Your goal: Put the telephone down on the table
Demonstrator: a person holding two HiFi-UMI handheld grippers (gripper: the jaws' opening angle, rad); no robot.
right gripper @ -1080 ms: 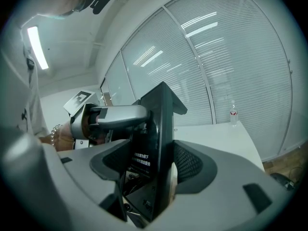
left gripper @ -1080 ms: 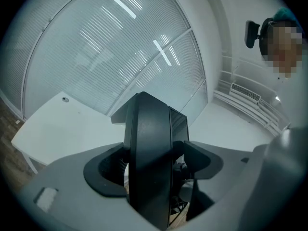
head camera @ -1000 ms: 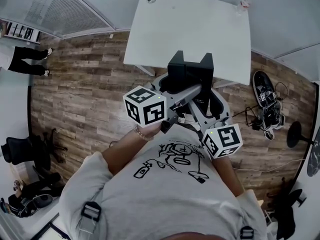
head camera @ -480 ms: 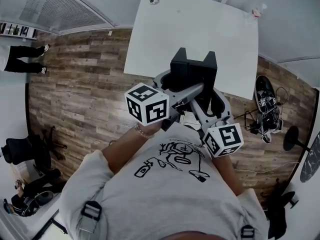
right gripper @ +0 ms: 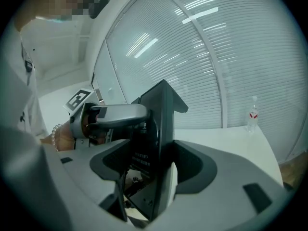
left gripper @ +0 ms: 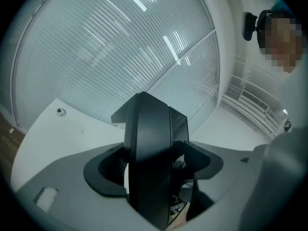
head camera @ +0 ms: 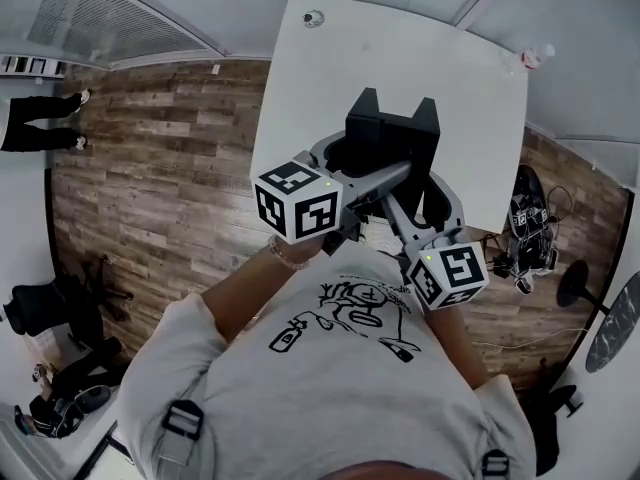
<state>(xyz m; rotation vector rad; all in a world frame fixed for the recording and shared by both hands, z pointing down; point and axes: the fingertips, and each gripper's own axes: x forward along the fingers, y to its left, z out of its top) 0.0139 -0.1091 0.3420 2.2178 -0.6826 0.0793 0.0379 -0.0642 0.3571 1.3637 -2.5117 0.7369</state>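
Note:
The black telephone [head camera: 390,133] is held up between both grippers over the near edge of the white table [head camera: 400,48]. My left gripper [head camera: 347,158] grips its left side and my right gripper [head camera: 432,183] its right side. In the left gripper view the telephone [left gripper: 149,162] stands edge-on, clamped between the grey jaws of the left gripper [left gripper: 154,165]. In the right gripper view the telephone [right gripper: 156,138] is likewise pinched by the right gripper [right gripper: 149,170], with the left gripper's jaw reaching in from the left. I cannot see whether its base touches the table.
A small water bottle [head camera: 535,56] stands at the table's far right corner, also seen as the bottle [right gripper: 252,113]. A small round object [head camera: 315,16] lies at the far left corner. A person's legs [head camera: 35,128], an office chair [head camera: 50,308] and cables [head camera: 525,243] are on the wooden floor.
Both grippers, with the telephone between them, have moved forward from over the floor to over the table's near edge. The grip looks unchanged.

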